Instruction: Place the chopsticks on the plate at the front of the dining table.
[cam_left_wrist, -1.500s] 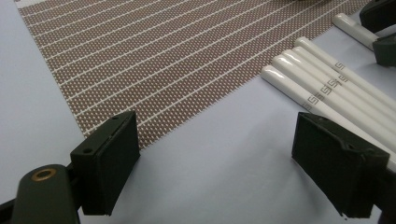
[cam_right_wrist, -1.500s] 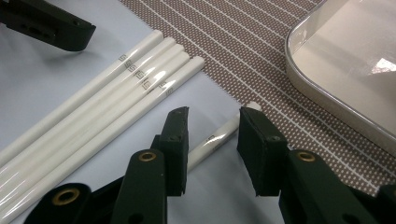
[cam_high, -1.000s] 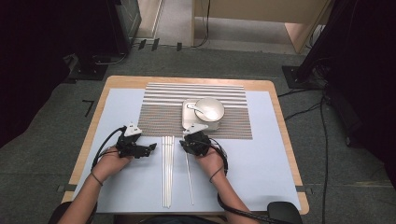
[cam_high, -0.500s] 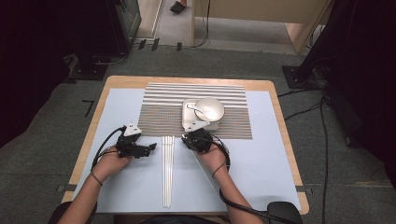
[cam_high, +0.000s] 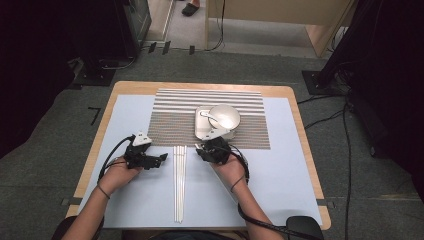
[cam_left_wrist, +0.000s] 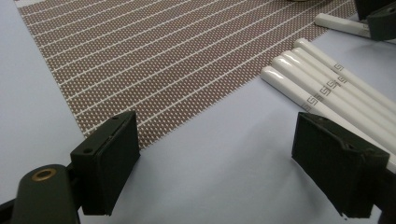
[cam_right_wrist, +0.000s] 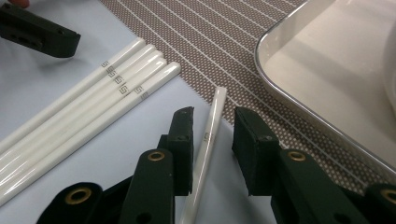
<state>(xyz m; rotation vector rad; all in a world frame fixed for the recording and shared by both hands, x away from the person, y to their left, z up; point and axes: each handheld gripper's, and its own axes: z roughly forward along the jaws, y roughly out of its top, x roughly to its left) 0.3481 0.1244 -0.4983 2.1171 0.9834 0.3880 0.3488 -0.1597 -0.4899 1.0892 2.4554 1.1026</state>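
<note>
My right gripper (cam_right_wrist: 215, 116) stands open, its jaws having just been opening. A single white chopstick (cam_right_wrist: 208, 135) lies between them, its far tip on the edge of the brown striped placemat (cam_right_wrist: 210, 42). There is a gap on the right jaw's side. Several more white chopsticks (cam_right_wrist: 93, 100) lie side by side to its left. My left gripper (cam_left_wrist: 219, 144) is wide open over the blue cloth with nothing between its pads, and the chopstick bundle (cam_left_wrist: 327, 88) is just to its right. From above, the left gripper (cam_high: 161, 159) and right gripper (cam_high: 201, 149) flank the bundle (cam_high: 179, 185).
A metal tray (cam_high: 200, 125) on the placemat (cam_high: 170, 120) holds a bowl (cam_high: 224, 116) and a spoon (cam_high: 210, 116), just beyond the right gripper. The tray's rim (cam_right_wrist: 299, 100) is close to the right jaw.
The separate chopstick that lay right of the bundle a second ago can no longer be seen from above. The right hand has shifted slightly. The left hand has not moved.
</note>
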